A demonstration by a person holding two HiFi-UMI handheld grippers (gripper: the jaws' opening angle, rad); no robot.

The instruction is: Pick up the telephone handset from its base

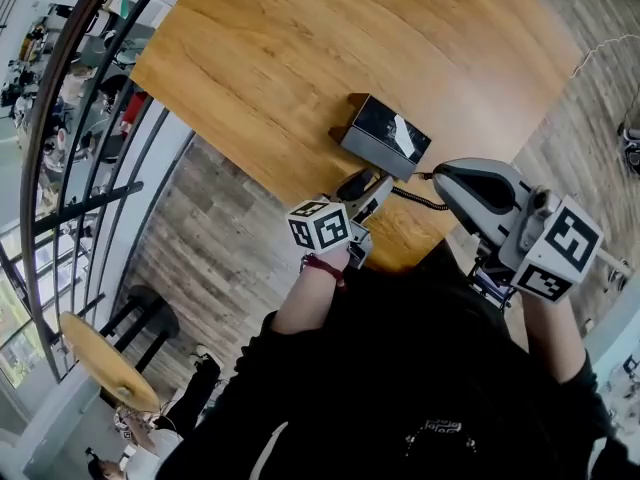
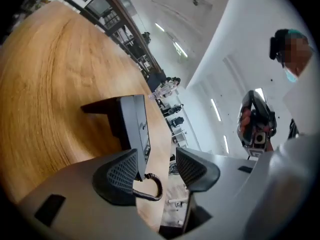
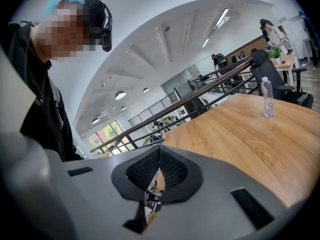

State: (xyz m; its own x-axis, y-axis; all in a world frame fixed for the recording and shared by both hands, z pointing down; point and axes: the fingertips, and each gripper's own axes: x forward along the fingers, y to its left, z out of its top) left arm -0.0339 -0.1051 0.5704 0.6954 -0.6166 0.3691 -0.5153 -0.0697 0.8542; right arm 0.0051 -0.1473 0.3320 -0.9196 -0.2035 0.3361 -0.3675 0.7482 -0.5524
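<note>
Phone base (image 1: 384, 131) sits on the wooden surface (image 1: 300, 48), close to its near edge. Honestly I can't tell the handset apart from the body in any view, so I'd guess it's sitting in its cradle. Left tongs (image 2: 156, 167) are spread wide with nothing gripped. The base is just ahead of them and the coiled cord (image 2: 151, 188) loops right between the pads. Right tongs (image 3: 159, 167) are pressed together, empty as far as I can see. My worry: close now and you pinch cord, not handset, and a lift then yanks the whole base toward the edge. Coming in crooked could also shove the base sideways.
</note>
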